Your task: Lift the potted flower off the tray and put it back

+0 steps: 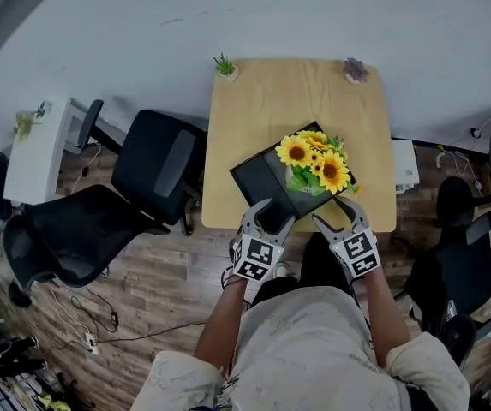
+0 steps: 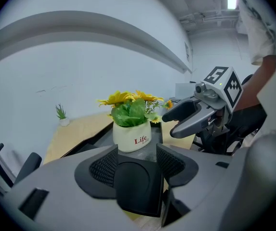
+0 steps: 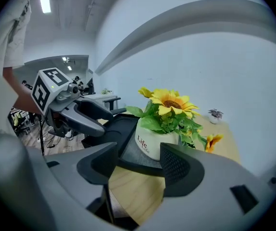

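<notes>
The left claw [image 1: 272,214] hangs wide and empty at the near edge of the tray [image 1: 258,178] on the bench [image 1: 271,101]. The potted flower [image 1: 315,168] stands on the tray, untouched, and the right claw [image 1: 334,212] is likewise wide and empty. The lift looks not yet begun: a claw must straddle the white pot [image 2: 132,136] and close. Its red print reads "Life".

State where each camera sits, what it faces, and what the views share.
Head view: on the head, facing steeply down at table, tray, potted flower; forearms show.
Left gripper view: on the left gripper, facing the potted flower; right gripper shows.
Right gripper view: on the right gripper, facing it too; left gripper shows.
All share the potted flower.
</notes>
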`<state>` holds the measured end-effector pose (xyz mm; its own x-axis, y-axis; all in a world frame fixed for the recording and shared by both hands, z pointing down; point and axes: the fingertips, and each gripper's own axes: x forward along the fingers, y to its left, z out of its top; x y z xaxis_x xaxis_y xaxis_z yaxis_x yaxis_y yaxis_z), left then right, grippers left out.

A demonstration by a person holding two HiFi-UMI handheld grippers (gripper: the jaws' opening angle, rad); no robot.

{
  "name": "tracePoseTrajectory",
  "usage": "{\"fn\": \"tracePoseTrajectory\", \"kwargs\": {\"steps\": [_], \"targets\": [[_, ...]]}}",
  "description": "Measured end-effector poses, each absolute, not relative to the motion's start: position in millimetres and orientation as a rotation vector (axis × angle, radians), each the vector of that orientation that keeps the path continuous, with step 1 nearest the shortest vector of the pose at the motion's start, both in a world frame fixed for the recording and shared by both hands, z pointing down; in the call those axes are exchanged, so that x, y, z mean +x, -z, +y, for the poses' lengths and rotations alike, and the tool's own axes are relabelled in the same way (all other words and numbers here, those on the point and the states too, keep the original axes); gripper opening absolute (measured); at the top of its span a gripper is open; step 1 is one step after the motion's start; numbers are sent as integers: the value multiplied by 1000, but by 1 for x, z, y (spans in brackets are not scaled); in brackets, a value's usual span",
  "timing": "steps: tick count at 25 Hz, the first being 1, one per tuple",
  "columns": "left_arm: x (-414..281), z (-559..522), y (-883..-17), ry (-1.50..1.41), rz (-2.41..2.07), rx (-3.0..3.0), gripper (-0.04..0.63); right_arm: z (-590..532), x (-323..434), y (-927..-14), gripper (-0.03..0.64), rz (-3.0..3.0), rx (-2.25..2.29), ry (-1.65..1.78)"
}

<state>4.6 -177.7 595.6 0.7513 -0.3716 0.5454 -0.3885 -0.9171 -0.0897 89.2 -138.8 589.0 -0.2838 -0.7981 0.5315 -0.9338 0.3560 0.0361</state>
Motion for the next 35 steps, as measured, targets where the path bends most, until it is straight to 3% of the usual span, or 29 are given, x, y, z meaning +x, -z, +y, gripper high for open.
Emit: {"fn": "tracePoseTrajectory", "kwargs": {"steps": [18,35], "targets": [[-15,-152,-561,-797,-696,2984,252,-114,75,-554,272,-2186,1575,-268],[-27,-149,-485,-571,-820,3136,252,-111,76,-466,271,-2240,1698,-28]]}}
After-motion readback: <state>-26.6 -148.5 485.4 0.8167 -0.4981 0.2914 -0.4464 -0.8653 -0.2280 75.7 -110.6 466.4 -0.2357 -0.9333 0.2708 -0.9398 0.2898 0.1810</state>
